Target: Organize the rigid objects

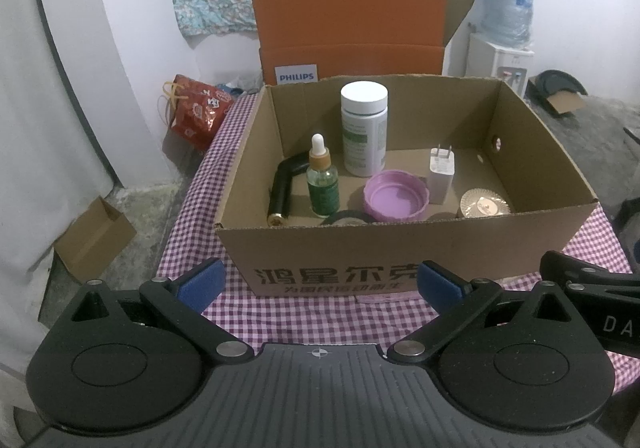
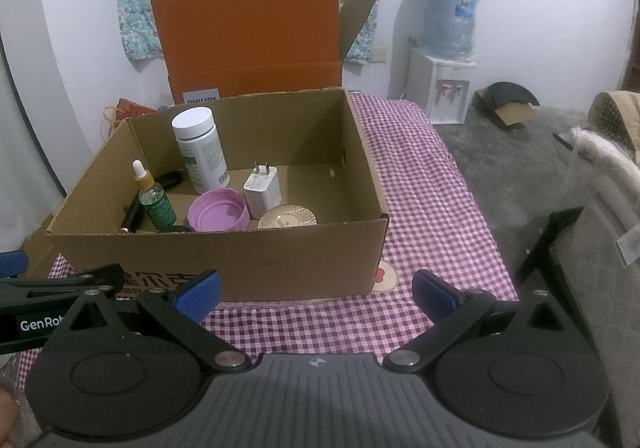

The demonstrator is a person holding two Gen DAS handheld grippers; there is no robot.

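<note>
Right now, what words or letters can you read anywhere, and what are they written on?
"PHILIPS": white label on the orange cardboard box.
"鸿星尔克": front of the brown cardboard box; the smaller line under it is too blurred.
"GenRob", cut off: black left gripper.
"DA", cut off: black right gripper.
White pill bottle and green dropper bottle: print too small.

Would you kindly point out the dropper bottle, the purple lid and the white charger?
dropper bottle [image 1: 322,190], left wrist view, green glass body.
purple lid [image 1: 395,200], left wrist view, inner face.
white charger [image 2: 263,190], right wrist view, front face.
</note>
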